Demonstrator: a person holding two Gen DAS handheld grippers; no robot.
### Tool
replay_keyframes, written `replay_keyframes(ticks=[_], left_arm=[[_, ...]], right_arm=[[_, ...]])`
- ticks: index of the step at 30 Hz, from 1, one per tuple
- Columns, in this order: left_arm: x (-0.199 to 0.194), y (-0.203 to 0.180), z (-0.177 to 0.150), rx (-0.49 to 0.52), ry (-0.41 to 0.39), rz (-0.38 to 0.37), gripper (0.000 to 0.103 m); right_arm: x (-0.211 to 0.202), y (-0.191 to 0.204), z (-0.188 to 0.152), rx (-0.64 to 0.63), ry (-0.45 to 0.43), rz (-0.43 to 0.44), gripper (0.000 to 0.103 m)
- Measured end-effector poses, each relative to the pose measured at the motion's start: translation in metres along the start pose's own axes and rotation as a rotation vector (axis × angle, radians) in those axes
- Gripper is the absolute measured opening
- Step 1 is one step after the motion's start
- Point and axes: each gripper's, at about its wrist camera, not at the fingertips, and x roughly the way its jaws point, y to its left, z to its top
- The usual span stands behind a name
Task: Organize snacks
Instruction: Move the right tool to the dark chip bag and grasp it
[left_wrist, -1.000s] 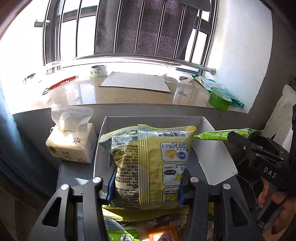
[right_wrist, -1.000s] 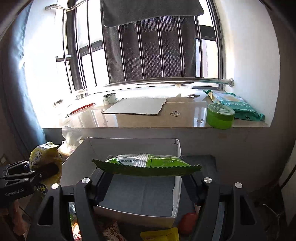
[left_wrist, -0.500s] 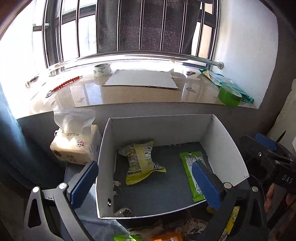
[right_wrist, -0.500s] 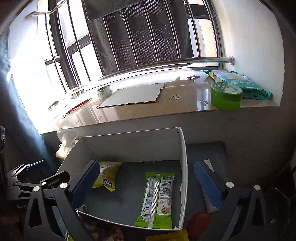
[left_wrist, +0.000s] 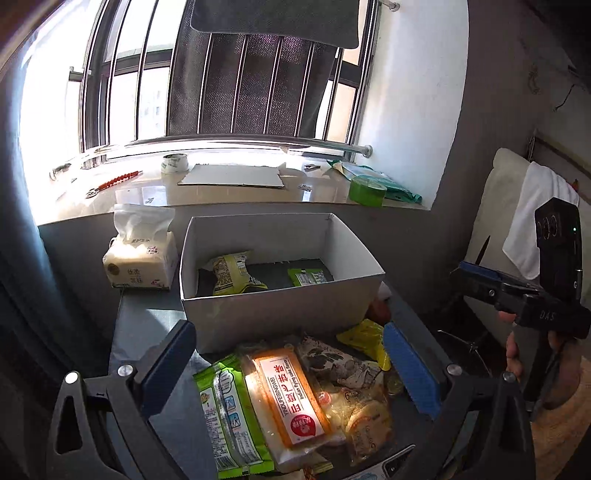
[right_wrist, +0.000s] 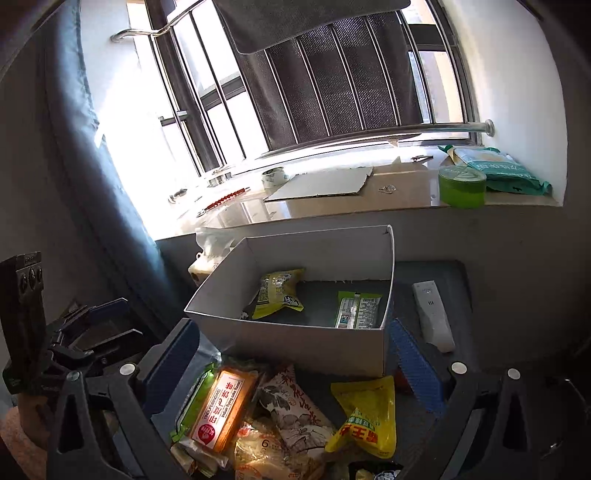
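Both grippers, left (left_wrist: 291, 363) and right (right_wrist: 291, 363), hang spread and empty over the snack pile (left_wrist: 295, 402) at the table's near edge (two packs sit in the box (left_wrist: 280, 306)), so next comes another pick.

Both wrist cams face window, share box (left_wrist: 280, 236).

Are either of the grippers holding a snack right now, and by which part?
No. The left gripper and right gripper are both open and hold nothing, above the loose snacks.
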Motion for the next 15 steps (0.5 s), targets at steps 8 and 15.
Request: replay_keyframes(ticks=[8, 15], left_arm=[[-0.048, -0.007, -0.081, -0.157, -0.039, -0.141, 0.103], [-0.066, -0.002, -0.123, -0.224, 0.001, -0.104, 0.103]], right_arm=[[-0.054, -0.023, -0.109, 0.138, 0.008, -0.052, 0.103], [-0.057, -0.043, -0.172, 0.233, 0.108, -0.102, 0.103]])
